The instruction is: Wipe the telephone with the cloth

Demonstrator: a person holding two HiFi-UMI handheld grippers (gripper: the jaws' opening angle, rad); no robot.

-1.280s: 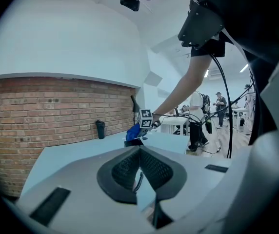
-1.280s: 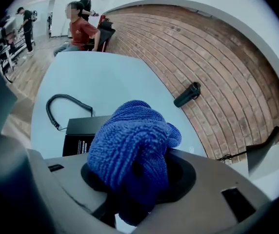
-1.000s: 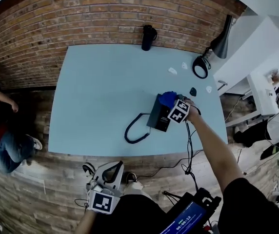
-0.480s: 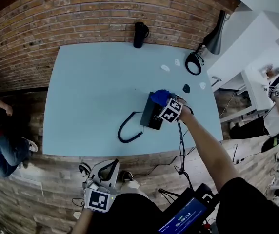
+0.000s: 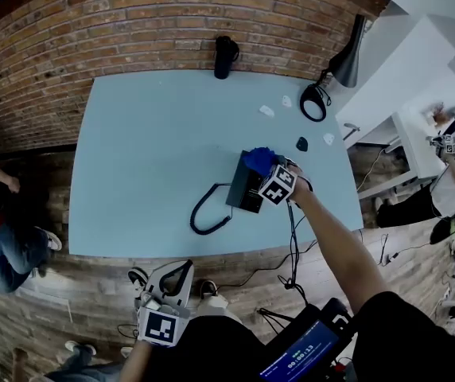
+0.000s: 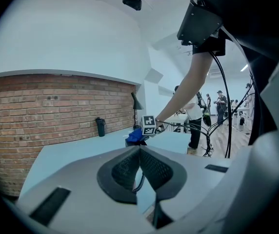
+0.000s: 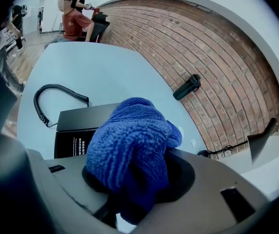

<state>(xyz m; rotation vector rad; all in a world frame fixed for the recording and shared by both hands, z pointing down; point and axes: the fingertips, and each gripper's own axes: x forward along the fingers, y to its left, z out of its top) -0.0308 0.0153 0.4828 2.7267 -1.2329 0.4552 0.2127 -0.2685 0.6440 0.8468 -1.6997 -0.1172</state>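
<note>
- The right gripper (image 5: 269, 173) is clamping the blue cloth (image 5: 258, 159), its jaws closed on the bunched fabric, which is bulging out ahead of them.
- The cloth is sitting over the far end of the black telephone (image 5: 246, 191). It seems to be touching the top, though the contact itself is hidden.
- The telephone is lying on the pale blue table (image 5: 148, 150), right of centre and nearer the person's edge, with its coiled cord (image 5: 205, 213) looping out to the left.
- The left gripper (image 5: 173, 286) is hanging below the table's near edge, well apart from the telephone. Its jaws are pressed together with nothing between them.
- A dark bottle (image 5: 225, 56) is standing at the table's far edge against the brick wall (image 5: 92, 30).
- A black desk lamp (image 5: 340, 64) is standing at the far right corner.
</note>
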